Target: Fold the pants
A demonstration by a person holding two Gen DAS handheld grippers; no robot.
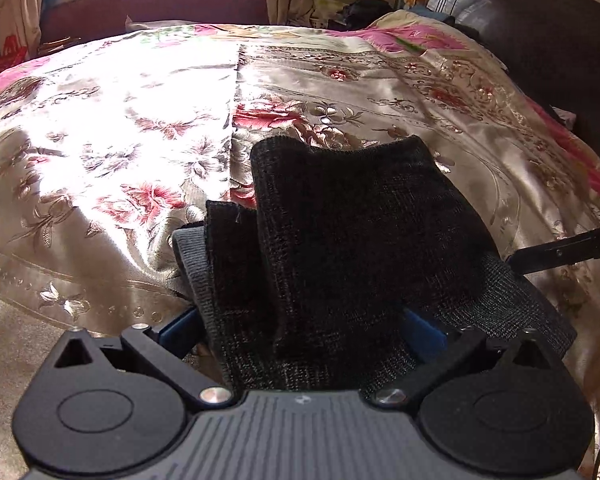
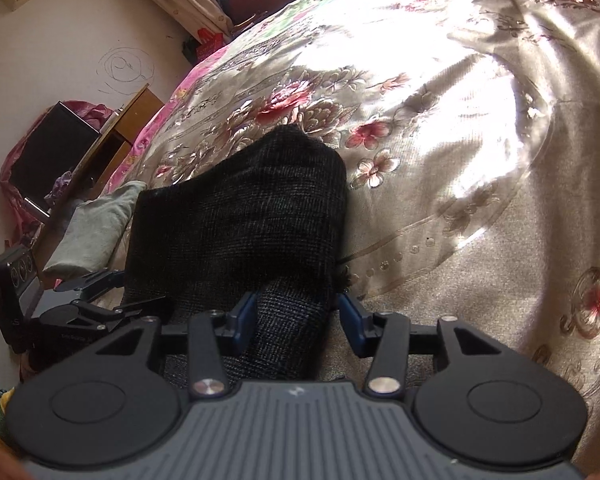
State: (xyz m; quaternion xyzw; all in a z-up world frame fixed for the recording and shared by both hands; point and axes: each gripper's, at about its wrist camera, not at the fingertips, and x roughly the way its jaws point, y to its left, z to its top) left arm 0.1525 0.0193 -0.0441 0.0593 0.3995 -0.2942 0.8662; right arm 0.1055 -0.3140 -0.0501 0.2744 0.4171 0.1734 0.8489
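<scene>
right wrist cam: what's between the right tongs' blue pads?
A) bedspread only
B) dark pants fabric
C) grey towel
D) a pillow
B: in the right wrist view the dark pants run back between the blue pads of the right tongs, lying on the floral bedspread; the right-hand pad stands clear of the cloth.

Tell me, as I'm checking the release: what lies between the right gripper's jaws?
A fold of the pants lies between the right gripper's jaws, with a sliver of bedspread beside it; the right wrist view shows this.
</scene>
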